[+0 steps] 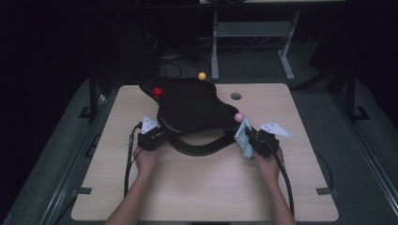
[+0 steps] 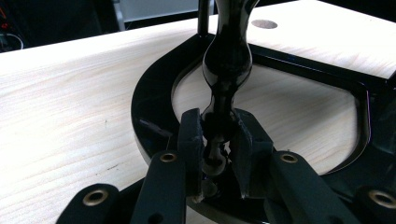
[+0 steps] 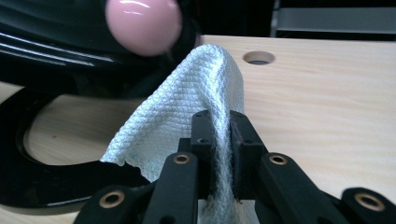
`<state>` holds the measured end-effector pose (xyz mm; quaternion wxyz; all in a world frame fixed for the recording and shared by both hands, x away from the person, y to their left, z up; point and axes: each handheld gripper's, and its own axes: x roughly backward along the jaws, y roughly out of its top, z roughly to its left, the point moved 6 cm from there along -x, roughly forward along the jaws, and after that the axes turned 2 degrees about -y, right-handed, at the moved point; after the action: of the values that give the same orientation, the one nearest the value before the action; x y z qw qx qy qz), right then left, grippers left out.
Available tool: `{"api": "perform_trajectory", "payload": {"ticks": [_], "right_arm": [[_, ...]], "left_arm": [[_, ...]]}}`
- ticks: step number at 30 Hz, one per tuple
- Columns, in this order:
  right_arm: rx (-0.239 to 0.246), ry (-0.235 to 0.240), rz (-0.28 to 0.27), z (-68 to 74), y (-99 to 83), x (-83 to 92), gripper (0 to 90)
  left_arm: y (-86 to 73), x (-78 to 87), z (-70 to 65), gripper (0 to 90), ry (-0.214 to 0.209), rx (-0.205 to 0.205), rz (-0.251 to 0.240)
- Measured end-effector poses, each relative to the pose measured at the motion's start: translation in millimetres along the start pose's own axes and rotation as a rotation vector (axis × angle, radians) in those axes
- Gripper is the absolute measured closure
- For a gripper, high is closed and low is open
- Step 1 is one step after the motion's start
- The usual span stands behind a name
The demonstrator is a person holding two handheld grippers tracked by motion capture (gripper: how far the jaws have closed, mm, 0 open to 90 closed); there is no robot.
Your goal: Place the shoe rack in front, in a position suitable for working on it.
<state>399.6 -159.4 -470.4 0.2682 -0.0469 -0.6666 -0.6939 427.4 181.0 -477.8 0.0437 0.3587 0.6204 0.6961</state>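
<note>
Left gripper (image 2: 217, 149) clamps stand (image 1: 190, 110) post, lower centre; right gripper (image 3: 219, 140) pinches cloth (image 3: 187, 112) at pink ball (image 3: 142, 23). Wiping likely underway; remainder unclear.

A pale wooden table (image 1: 206, 187) fills the frame's middle, a round hole (image 1: 235, 96) near its far edge. Dark grey floor (image 1: 319, 93) surrounds it; a grey metal stand (image 1: 253, 33) sits top centre, dimly lit.

Table (image 1: 197, 187), perhaps desk frame (image 1: 253, 33) behind.
</note>
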Motion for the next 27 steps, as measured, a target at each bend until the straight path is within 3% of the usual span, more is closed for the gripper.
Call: {"api": "perform_trajectory", "payload": {"ticks": [3,8,13,20,22,25,27], "right_arm": [[0.051,0.019,0.038,5.4,-3.1,-13.8,81.7],[0.058,0.035,0.114,4.7,-22.7,-26.1,81.8],[0.023,0.067,0.048,1.7,-11.9,-21.9,81.7],[0.045,0.099,0.117,11.1,-25.2,-26.0,82.2],[0.082,0.102,0.099,14.0,-21.0,-23.8,82.1],[0.057,0.119,0.057,13.3,-13.7,-21.5,82.1],[0.053,0.119,0.072,13.8,-14.8,-23.0,82.2]], "left_arm": [[-0.4,1.8,1.0,73.3,0.002,0.003,-0.007],[-0.9,6.1,1.3,73.1,0.007,0.002,-0.017],[-1.0,7.2,1.9,74.4,0.005,0.002,-0.016],[-1.4,8.2,11.4,74.9,0.021,0.023,-0.02],[-1.1,8.1,12.5,74.9,0.021,0.015,-0.017],[-0.7,7.5,13.1,74.9,0.019,0.013,-0.014],[-0.5,7.2,13.4,74.9,0.021,0.014,-0.014]]}}
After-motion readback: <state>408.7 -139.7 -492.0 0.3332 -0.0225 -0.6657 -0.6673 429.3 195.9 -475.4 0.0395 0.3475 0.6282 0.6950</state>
